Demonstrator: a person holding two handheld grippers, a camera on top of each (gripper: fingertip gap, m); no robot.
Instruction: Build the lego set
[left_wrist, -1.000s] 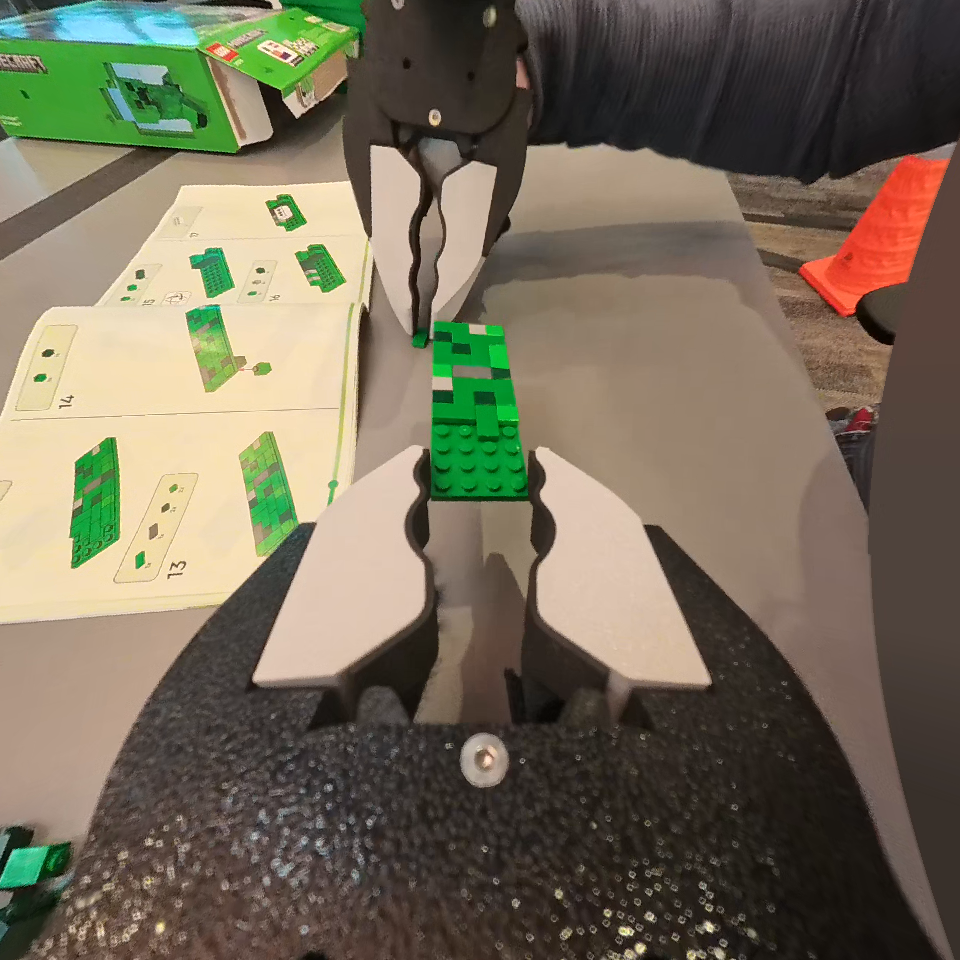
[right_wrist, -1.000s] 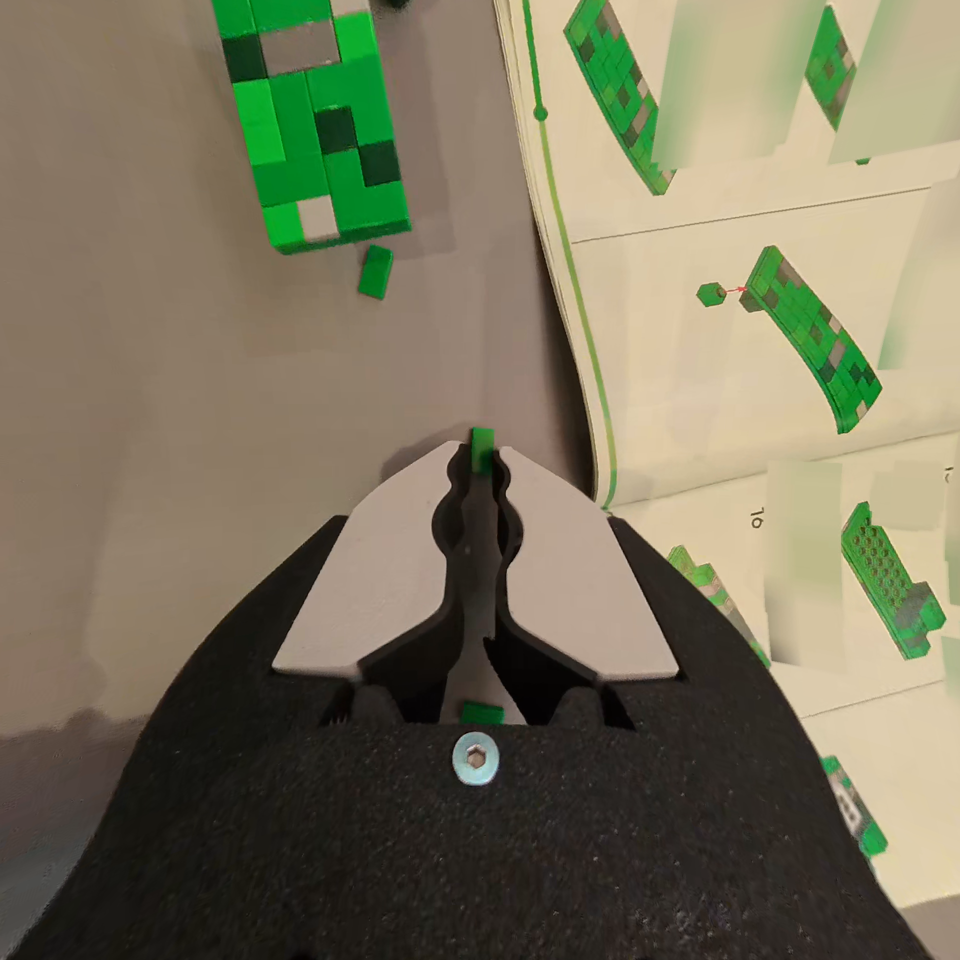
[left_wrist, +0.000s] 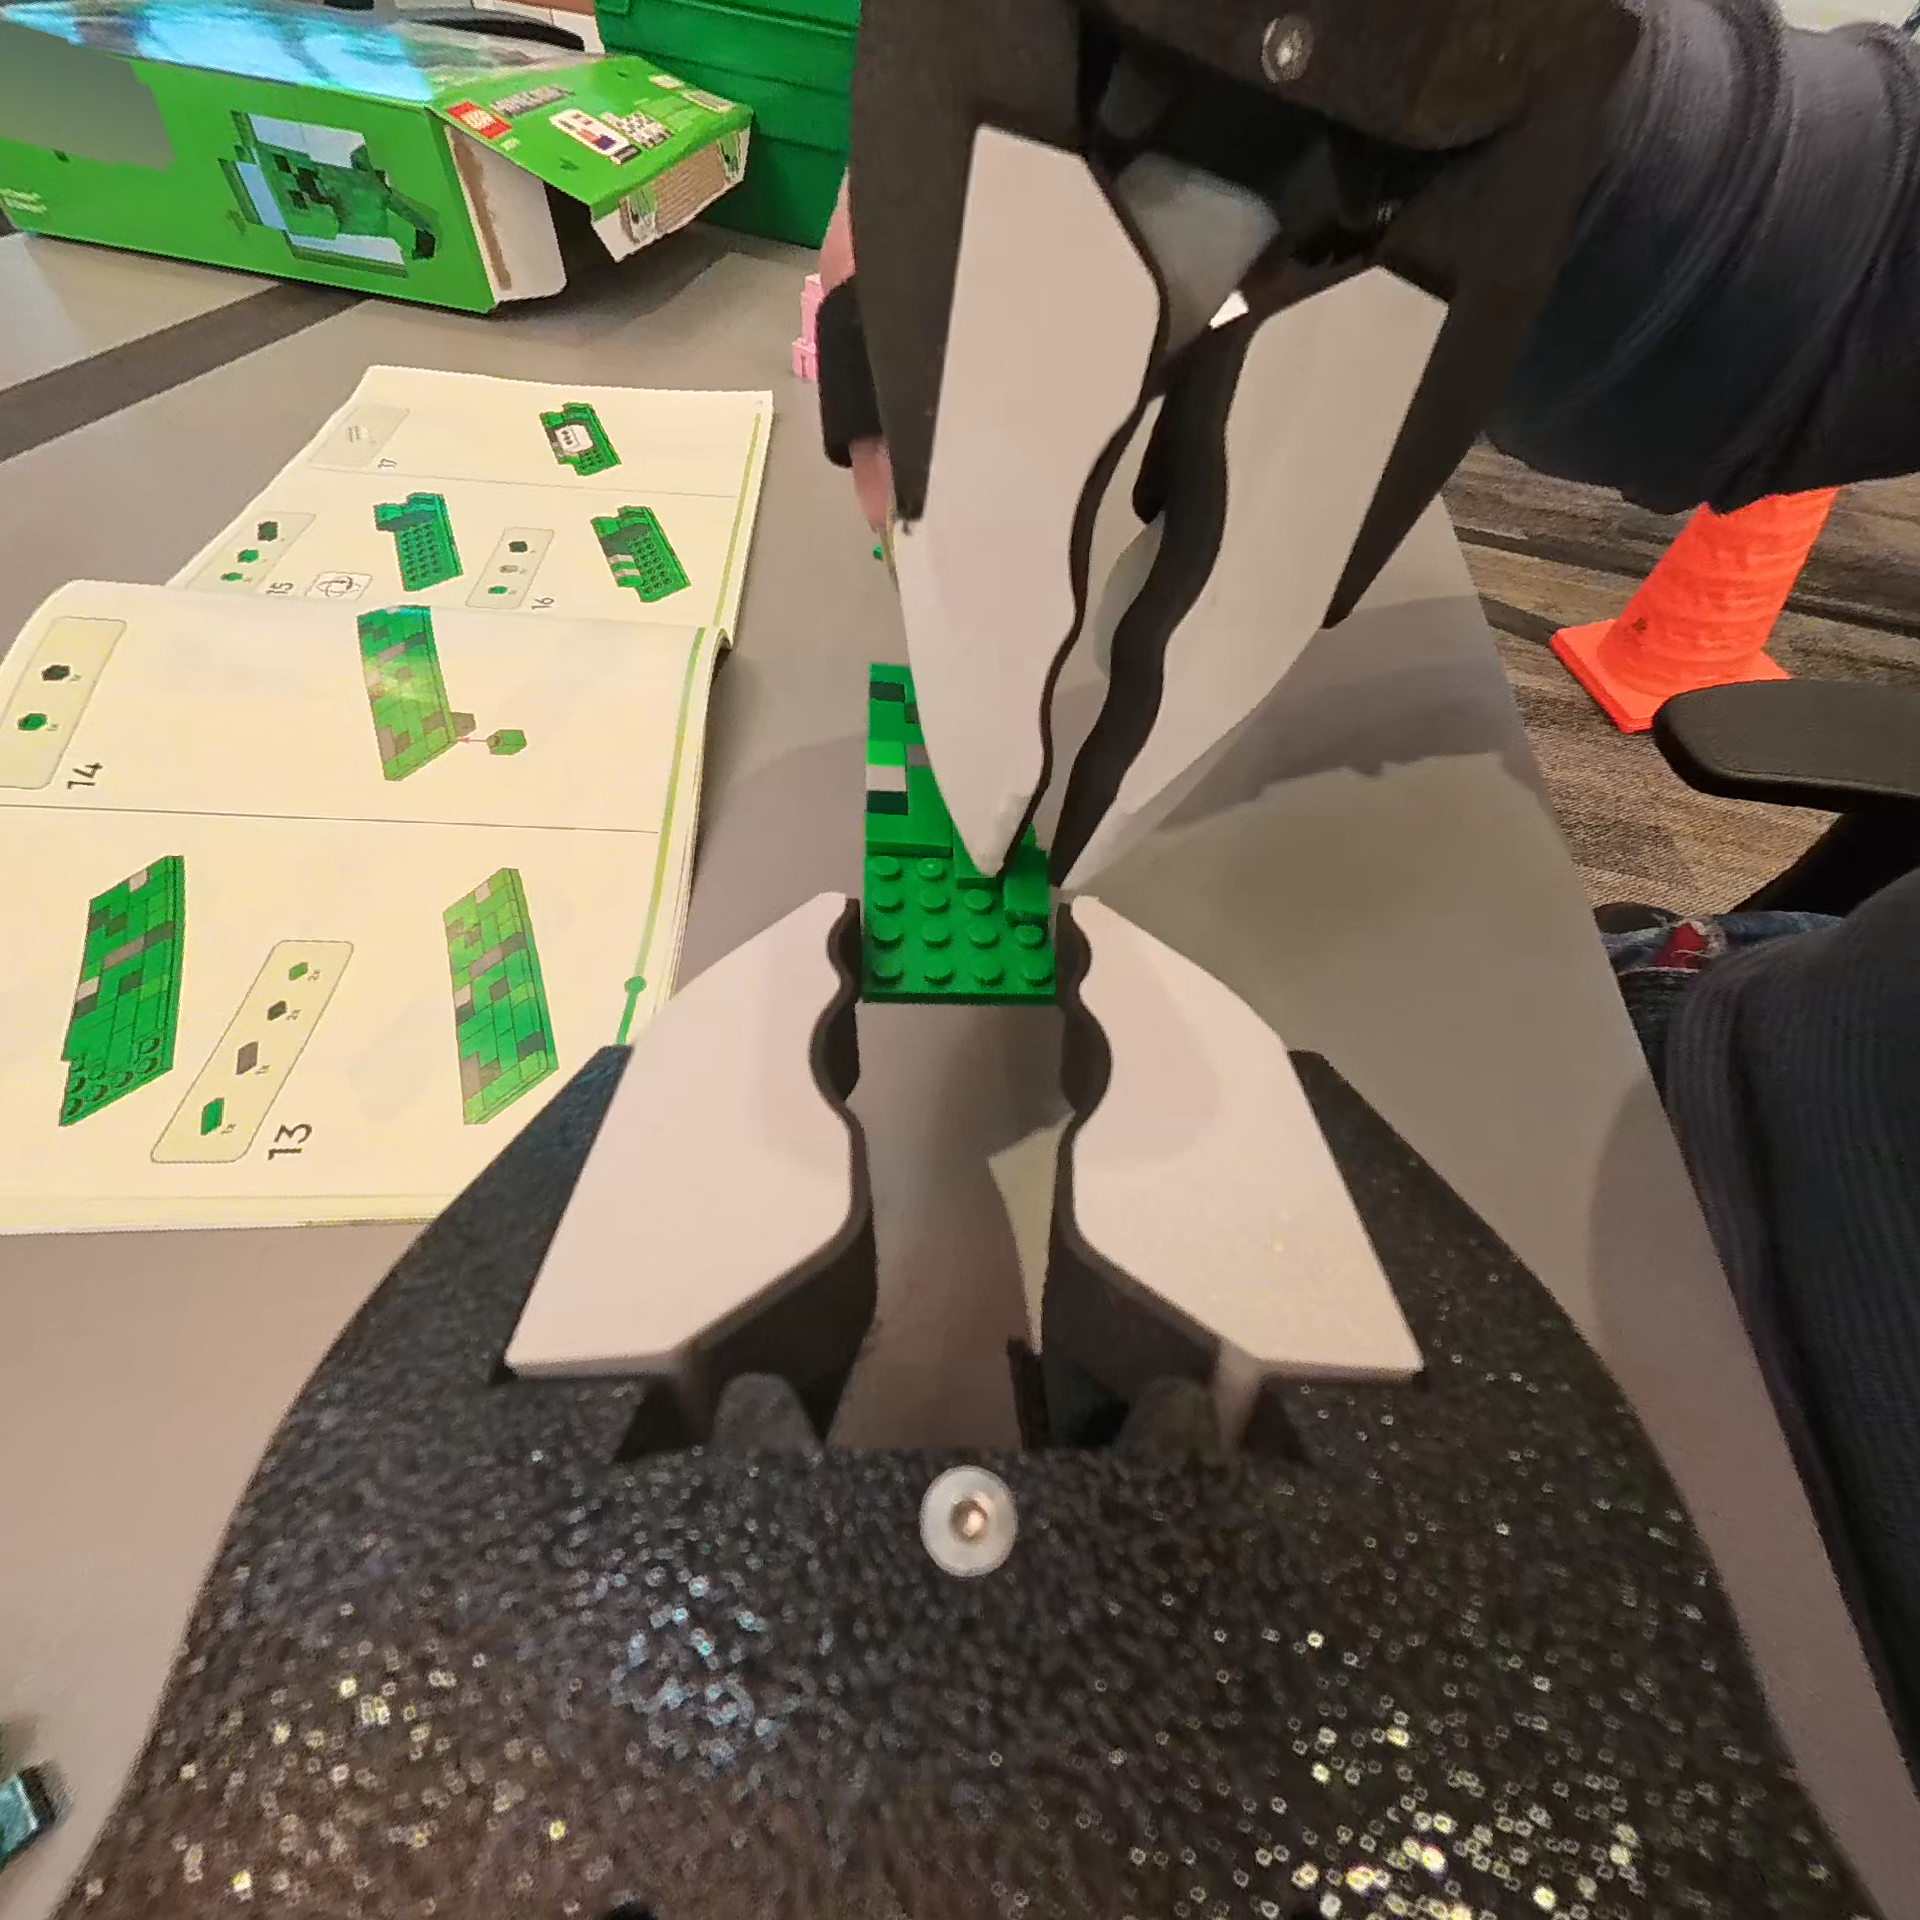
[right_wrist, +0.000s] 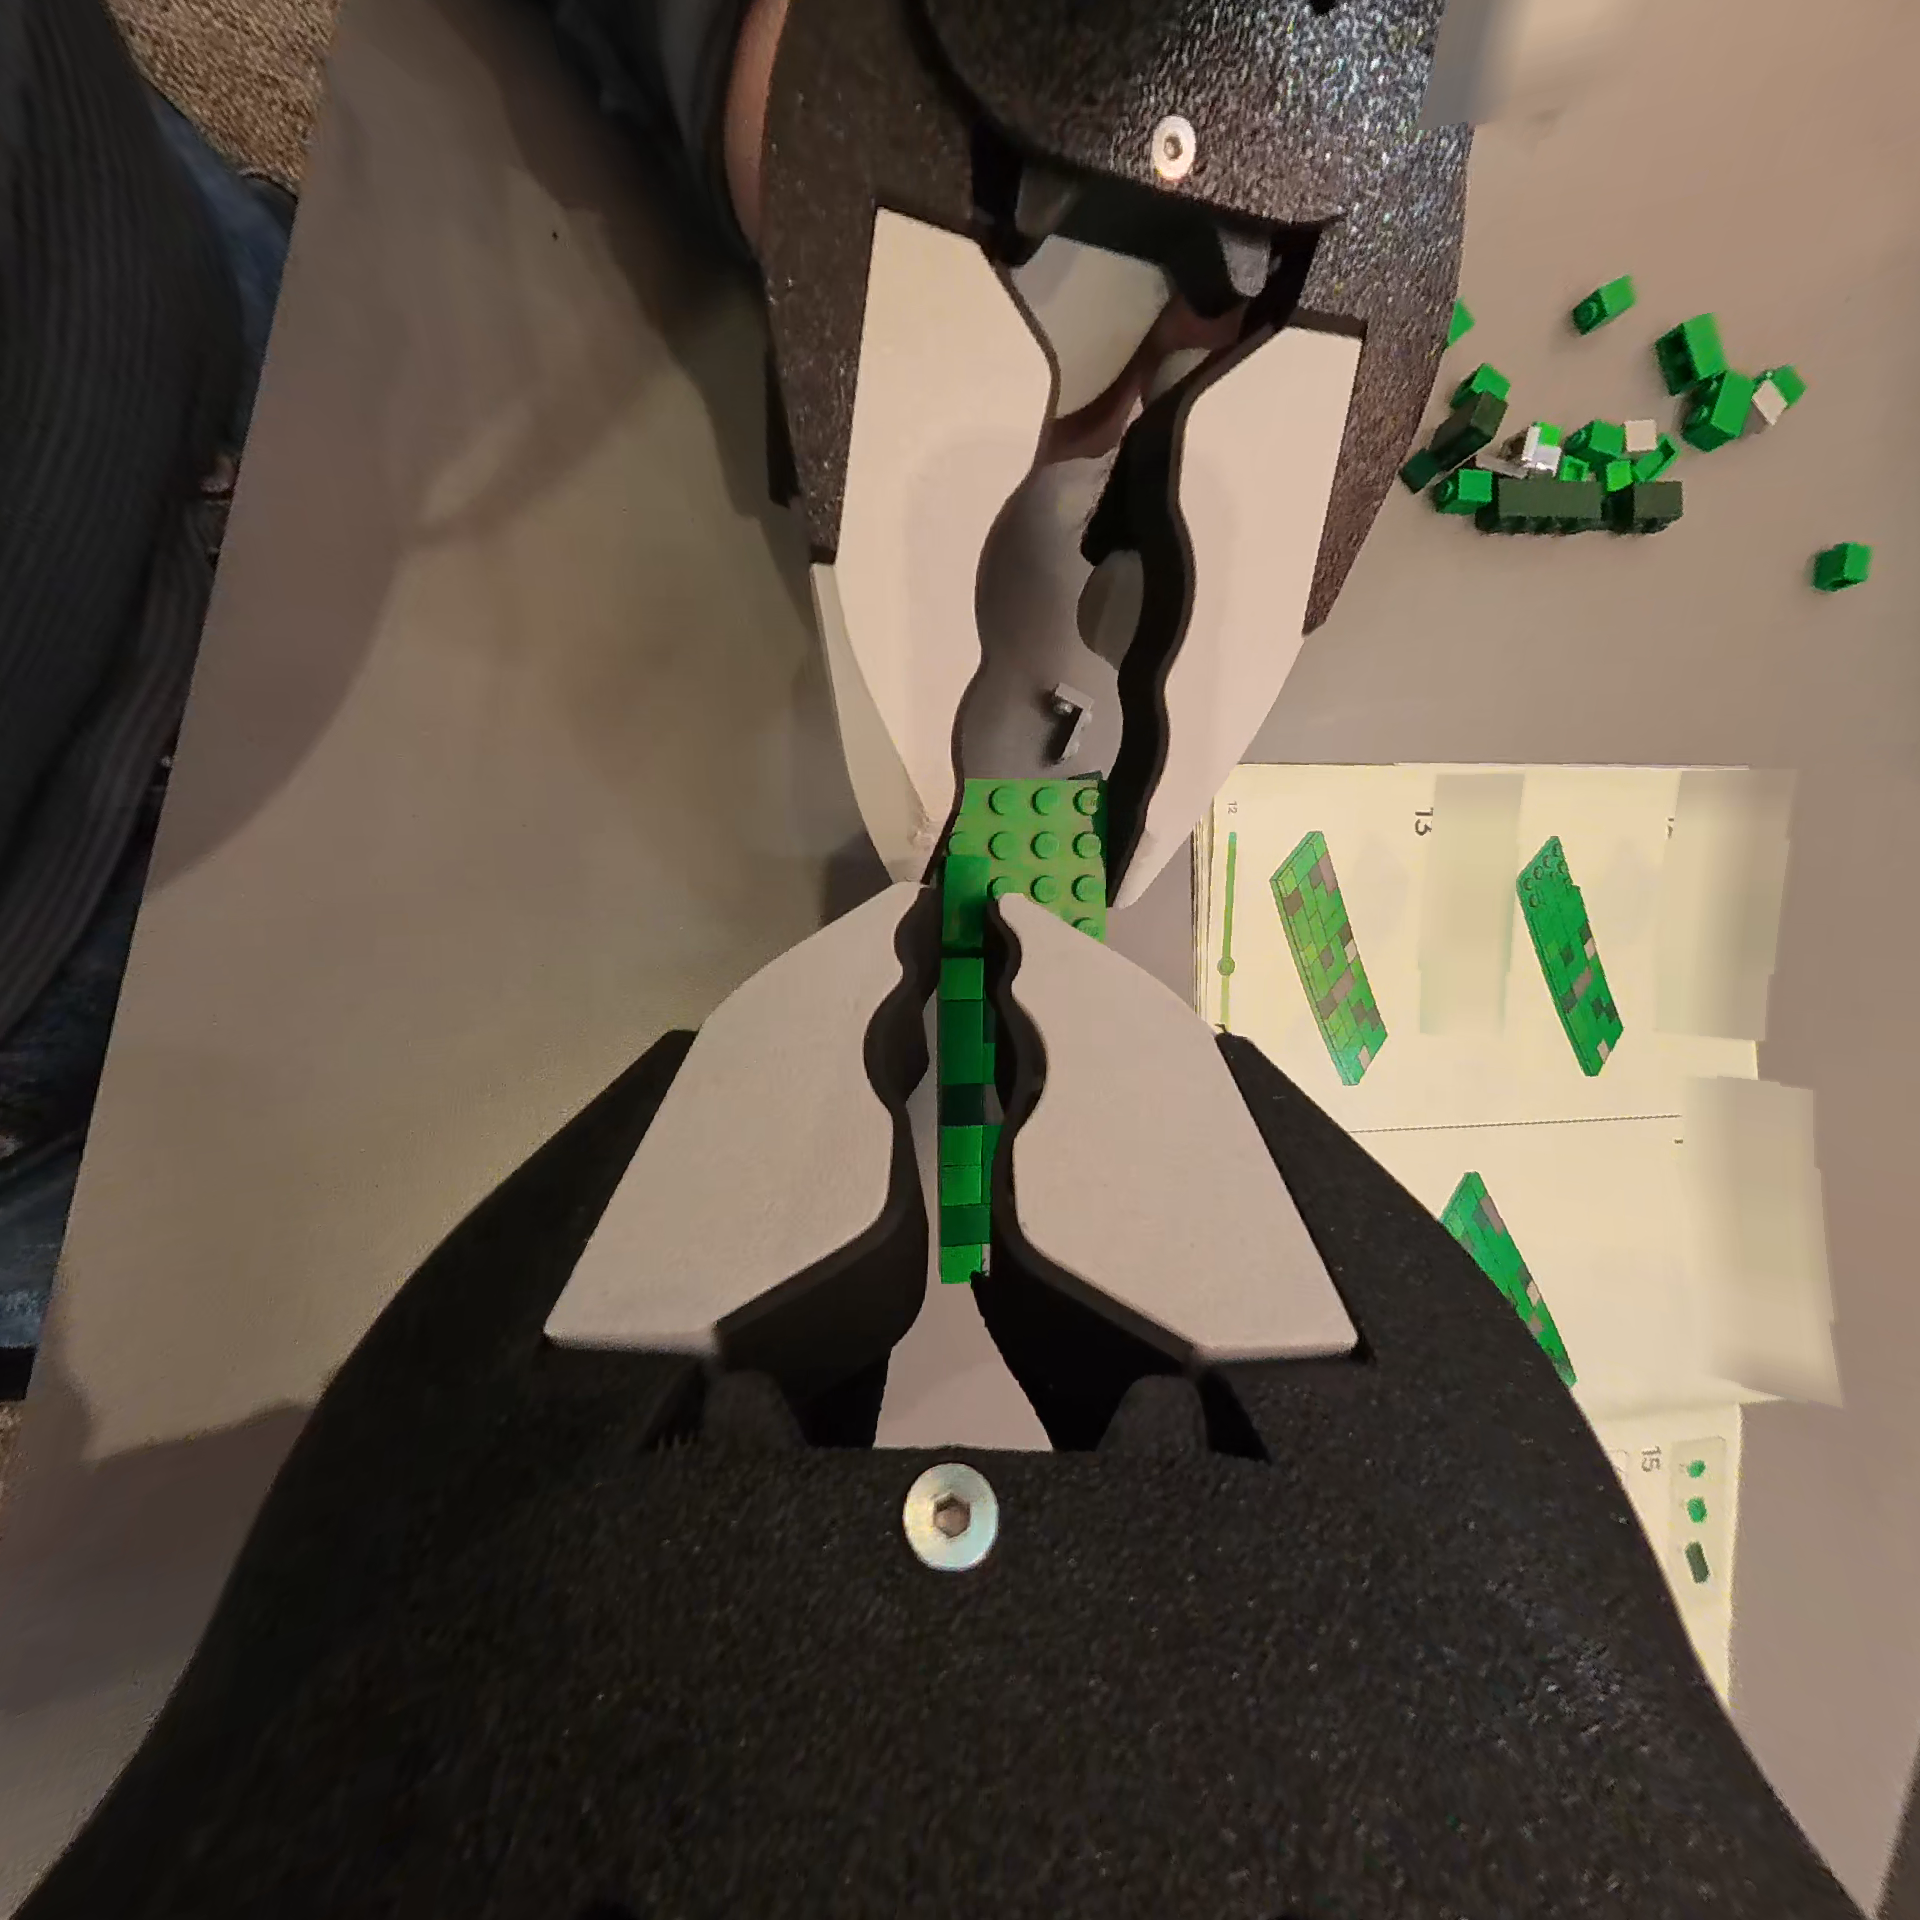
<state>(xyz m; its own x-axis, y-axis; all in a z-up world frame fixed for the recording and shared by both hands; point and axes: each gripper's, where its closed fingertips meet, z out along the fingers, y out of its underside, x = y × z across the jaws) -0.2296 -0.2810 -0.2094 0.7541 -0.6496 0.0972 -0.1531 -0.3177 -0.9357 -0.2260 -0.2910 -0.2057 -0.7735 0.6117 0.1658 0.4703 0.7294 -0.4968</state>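
Note:
A long green plate (left_wrist: 935, 951), tiled in mixed greens and grey at its far end, lies on the grey table with bare studs at its near end. My left gripper (left_wrist: 958, 920) is shut on that studded end, one finger on each long side. My right gripper (left_wrist: 1027, 873) comes down from above, shut on a small green tile (left_wrist: 1023, 894) that it holds against the studs just past the tiled part. In the right wrist view, my right gripper (right_wrist: 958, 909) points along the plate (right_wrist: 1039, 842), with the tile (right_wrist: 966, 873) at its tips and the left gripper (right_wrist: 1023, 883) opposite.
An open instruction booklet (left_wrist: 364, 779) lies left of the plate. A green set box (left_wrist: 312, 187) is at the back left. Loose green bricks (right_wrist: 1558, 447) sit beyond the booklet (right_wrist: 1455, 987). An orange cone (left_wrist: 1704, 613) and a chair arm (left_wrist: 1787, 748) are off the right edge. My two grippers' fingertips are within a few centimetres of each other.
My right gripper has carried the small tile from beside the plate's far end to the studded near end, close to my left fingers. My left gripper has kept its hold.

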